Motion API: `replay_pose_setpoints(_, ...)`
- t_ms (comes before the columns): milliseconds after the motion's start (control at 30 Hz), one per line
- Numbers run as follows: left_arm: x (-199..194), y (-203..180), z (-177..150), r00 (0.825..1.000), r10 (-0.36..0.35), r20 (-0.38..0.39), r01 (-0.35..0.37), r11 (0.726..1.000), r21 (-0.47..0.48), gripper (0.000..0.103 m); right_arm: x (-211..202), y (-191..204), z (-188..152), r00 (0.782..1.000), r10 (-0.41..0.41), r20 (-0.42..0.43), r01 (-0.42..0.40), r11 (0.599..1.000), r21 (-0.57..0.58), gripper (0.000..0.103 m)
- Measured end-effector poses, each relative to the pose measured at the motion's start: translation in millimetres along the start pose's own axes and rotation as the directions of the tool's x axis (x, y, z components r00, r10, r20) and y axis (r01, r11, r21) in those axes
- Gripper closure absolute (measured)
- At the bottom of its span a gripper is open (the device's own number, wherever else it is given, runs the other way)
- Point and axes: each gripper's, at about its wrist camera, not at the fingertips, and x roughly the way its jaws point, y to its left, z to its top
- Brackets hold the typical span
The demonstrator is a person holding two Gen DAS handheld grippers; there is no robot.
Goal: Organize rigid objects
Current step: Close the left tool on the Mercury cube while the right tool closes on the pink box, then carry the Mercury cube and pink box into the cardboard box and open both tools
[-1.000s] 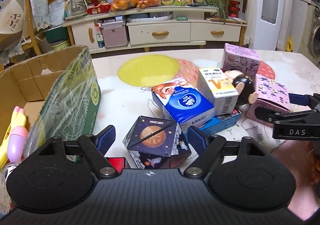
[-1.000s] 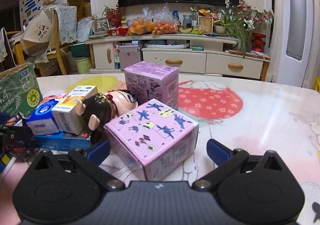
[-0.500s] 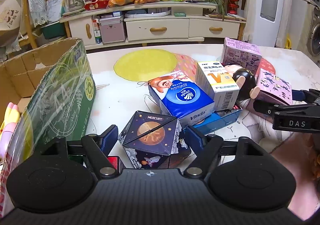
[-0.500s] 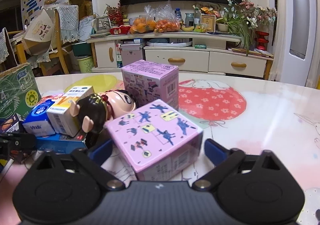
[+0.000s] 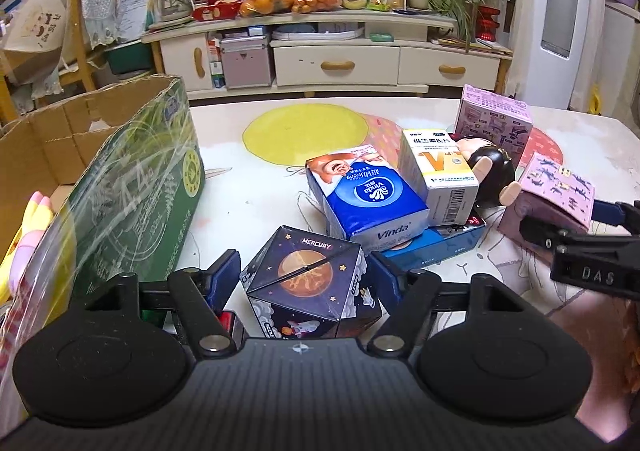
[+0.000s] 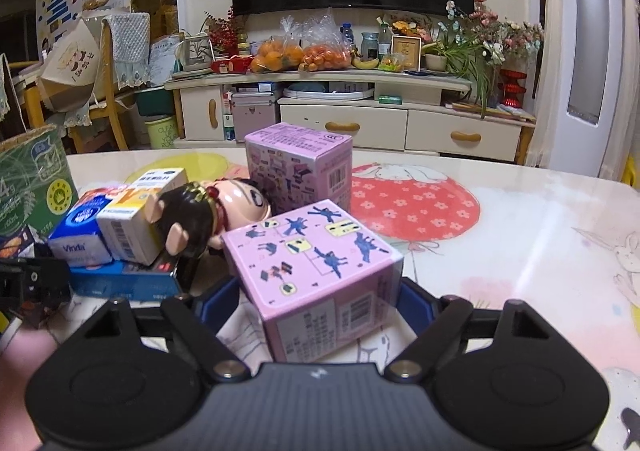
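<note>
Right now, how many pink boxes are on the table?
2. One pink box sits between the right gripper's closing jaws. The other pink box stands behind it, beside the doll's head. Others may be hidden behind the clutter.

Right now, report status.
Left gripper closing around Mercury cube. Right gripper closing around pink box. Doll close behind pink box.

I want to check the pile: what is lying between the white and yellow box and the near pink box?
A doll head with dark hair lies between the white and yellow box and the near pink box, seen best in the right wrist view.
</note>
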Motion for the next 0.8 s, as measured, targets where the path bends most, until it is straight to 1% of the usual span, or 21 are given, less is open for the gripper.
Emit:
replay_pose_setpoints(167, -10, -2, -5, 1.000, -0.014, 0.006, 0.014, 1.000, -0.005, 0.018, -10, 10, -5, 1.000, -0.015, 0.020, 0.016, 0.999, -0.034, 0.022)
replay_pose_setpoints(400, -21, 0, -8, 0.998, -0.066, 0.013, 0.066, 0.998, -0.005, 0.020, -20, 16, -12, 1.000, -0.010, 0.025, 0.010, 1.000, -0.015, 0.022)
replay_pose_setpoints(467, -24, 0, -11, 0.997, -0.076, 0.017, 0.076, 0.997, -0.005, 0.024, -23, 19, -13, 0.999, -0.015, 0.030, 0.016, 1.000, -0.017, 0.022)
replay_pose_setpoints(533, -27, 2, -12, 0.996, -0.085, 0.023, 0.085, 0.996, -0.002, 0.026, -26, 22, -15, 0.999, -0.024, 0.035, 0.024, 1.000, -0.013, 0.022)
replay_pose_setpoints(800, -34, 8, -17, 0.993, -0.118, 0.025, 0.119, 0.993, -0.024, 0.027, -34, 29, -21, 0.998, -0.046, 0.036, 0.045, 0.999, 0.031, 0.022)
